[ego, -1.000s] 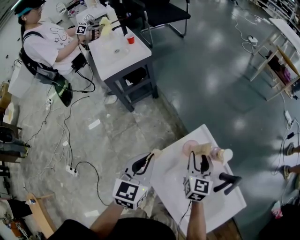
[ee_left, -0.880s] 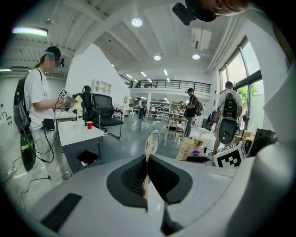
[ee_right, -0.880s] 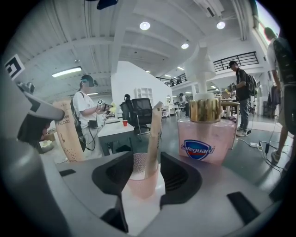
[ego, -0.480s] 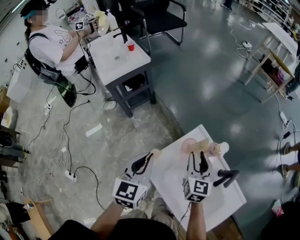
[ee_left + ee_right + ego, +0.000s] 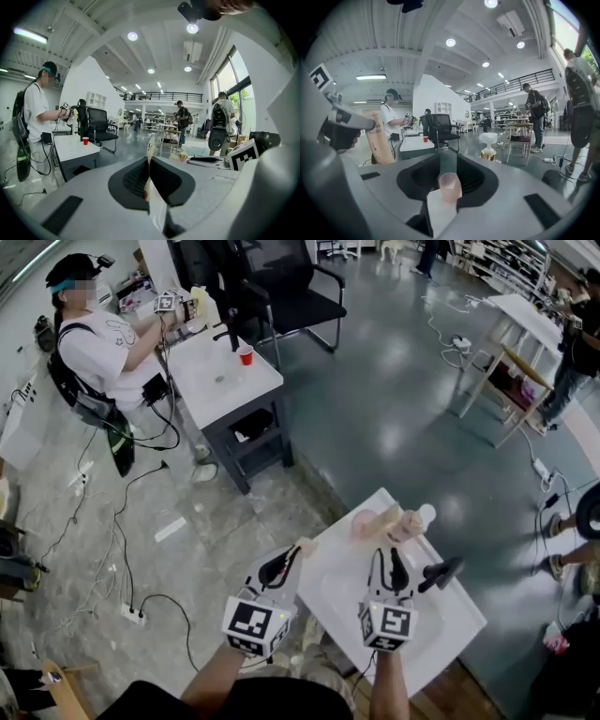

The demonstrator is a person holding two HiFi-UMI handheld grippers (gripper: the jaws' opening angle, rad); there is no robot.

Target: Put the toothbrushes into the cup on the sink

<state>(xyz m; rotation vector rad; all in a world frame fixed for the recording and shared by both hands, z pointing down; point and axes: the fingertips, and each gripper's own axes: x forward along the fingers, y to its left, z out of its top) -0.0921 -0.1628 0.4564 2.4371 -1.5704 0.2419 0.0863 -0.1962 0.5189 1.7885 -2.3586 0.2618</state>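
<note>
My left gripper [image 5: 292, 557] is shut on a tan toothbrush box [image 5: 307, 545] held over the sink's left edge. The box shows edge-on between its jaws [image 5: 151, 149] and in the right gripper view [image 5: 377, 138]. A pink cup [image 5: 364, 524] stands at the far end of the white sink [image 5: 450, 629]. My right gripper [image 5: 389, 561] hovers short of it, open, and its jaws have just been closing. The cup [image 5: 449, 183] shows through their gap, untouched by the pads. A tan item beside the cup is too small to identify.
A white-capped bottle [image 5: 417, 517] stands right of the cup, and a black faucet [image 5: 441, 573] sits right of my right gripper. Another person works at a white table [image 5: 220, 381] with a red cup [image 5: 246, 355]. Cables cross the floor at the left.
My right gripper has drawn back from the cup and bottle, and its jaws look narrower. The left gripper still holds the box at the sink's left edge.
</note>
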